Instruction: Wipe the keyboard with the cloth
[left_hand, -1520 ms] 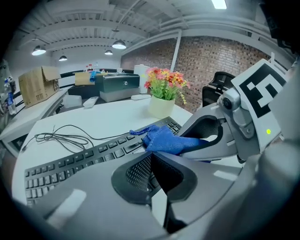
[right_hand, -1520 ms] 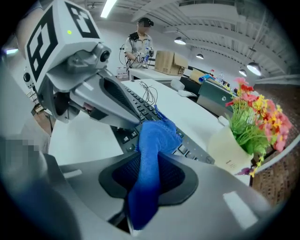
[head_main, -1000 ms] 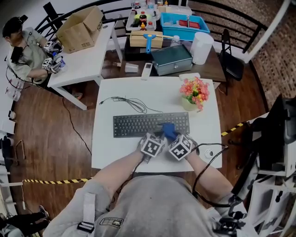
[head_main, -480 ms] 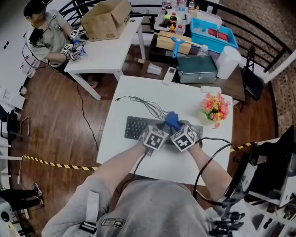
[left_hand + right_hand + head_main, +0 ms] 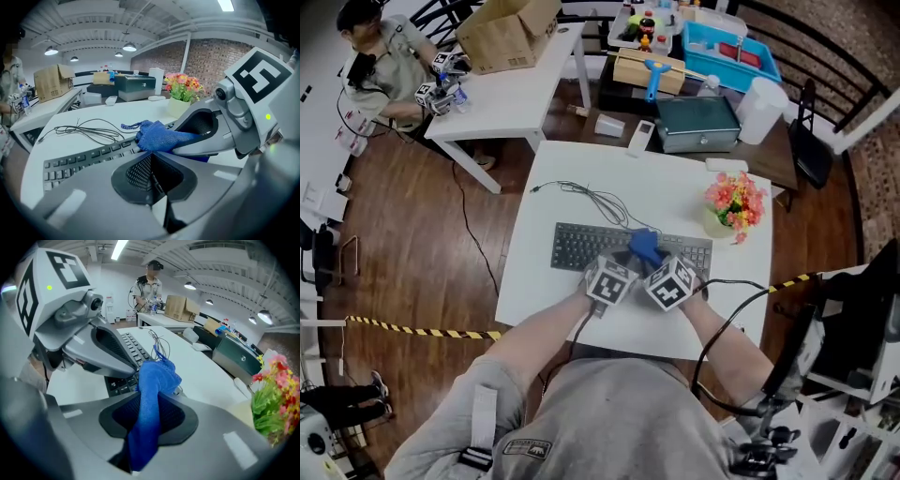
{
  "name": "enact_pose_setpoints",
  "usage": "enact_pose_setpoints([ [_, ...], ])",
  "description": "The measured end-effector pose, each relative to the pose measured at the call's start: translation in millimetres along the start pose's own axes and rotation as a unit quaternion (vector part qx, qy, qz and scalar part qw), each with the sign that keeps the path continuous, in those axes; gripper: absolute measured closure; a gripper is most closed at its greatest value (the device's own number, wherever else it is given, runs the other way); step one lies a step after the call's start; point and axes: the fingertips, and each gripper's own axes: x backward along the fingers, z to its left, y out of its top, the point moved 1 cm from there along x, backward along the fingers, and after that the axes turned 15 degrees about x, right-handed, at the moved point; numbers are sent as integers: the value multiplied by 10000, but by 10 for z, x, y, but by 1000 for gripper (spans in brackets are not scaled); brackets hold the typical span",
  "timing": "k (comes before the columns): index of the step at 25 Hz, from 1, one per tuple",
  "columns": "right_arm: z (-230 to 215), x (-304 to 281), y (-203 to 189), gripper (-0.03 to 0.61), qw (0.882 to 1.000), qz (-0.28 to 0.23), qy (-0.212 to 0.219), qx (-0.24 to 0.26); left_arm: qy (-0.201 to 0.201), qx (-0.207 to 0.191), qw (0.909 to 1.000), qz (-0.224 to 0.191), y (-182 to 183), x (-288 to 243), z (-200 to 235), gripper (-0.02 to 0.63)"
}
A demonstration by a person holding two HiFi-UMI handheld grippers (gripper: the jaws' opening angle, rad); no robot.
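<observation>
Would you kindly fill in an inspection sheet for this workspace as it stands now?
Surface: white table, level.
Job's things: black keyboard lying flat; blue cloth over its keys near the middle.
Clutter: pot of pink and yellow flowers near the table's right edge.
Grippers: right gripper shut on the blue cloth; left gripper shut, empty, close beside it.
Cables: thin black cable lying loose behind the keyboard.
Surroundings: cardboard box on a second white table, person beside it; grey metal box; striped tape on wooden floor.

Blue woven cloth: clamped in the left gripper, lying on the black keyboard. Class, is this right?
No: the blue woven cloth is clamped in the right gripper instead, as the right gripper view shows. It does lie on the black keyboard.
</observation>
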Motion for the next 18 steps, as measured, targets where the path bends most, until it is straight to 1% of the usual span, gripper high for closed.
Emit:
enact_pose_setpoints([
  [6,488,121,-123,468,10000,33,90,-18,-226,-58,9996,153,-348,73,-194,620],
  [9,602,138,-171,468,9999,84,138,38,-257,-120,9994,214,-454,96,-233,620],
  [13,588,135,-140,468,9998,108,181,58,-265,-63,9994,210,-473,116,-220,620],
  [18,369,55,80,468,9998,-59,103,146,-83,50,10000,-9,-251,136,-21,620],
])
